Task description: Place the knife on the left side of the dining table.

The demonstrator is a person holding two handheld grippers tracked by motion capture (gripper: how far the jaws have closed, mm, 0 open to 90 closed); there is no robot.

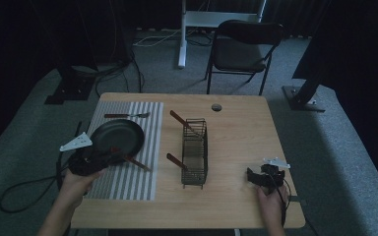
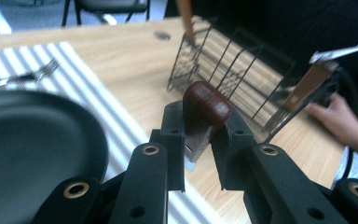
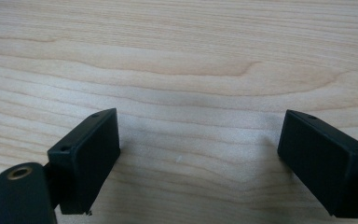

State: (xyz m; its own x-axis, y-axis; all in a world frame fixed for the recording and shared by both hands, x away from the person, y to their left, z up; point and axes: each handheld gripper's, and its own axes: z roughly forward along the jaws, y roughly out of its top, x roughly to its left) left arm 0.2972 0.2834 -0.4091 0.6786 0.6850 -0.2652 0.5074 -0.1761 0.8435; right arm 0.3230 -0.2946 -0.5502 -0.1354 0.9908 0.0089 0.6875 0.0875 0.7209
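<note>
My left gripper (image 1: 118, 155) is shut on a brown wooden-handled utensil (image 1: 139, 164) at the right edge of a dark round pan (image 1: 118, 135). In the left gripper view the jaws (image 2: 200, 126) pinch the rounded handle (image 2: 205, 105), with a bit of metal showing beneath it. The pan (image 2: 32, 140) lies on a striped mat (image 1: 138, 182). My right gripper (image 1: 252, 176) rests near the table's front right corner. In the right gripper view its jaws (image 3: 198, 135) stand wide open over bare wood with nothing between them.
A wire rack (image 1: 195, 152) stands mid-table with two wooden-handled utensils (image 1: 179, 118) (image 1: 176, 161) poking out. A fork (image 1: 127, 115) lies at the mat's far end. A cable hole (image 1: 216, 107) sits near the far edge. A folding chair (image 1: 243, 46) stands beyond the table.
</note>
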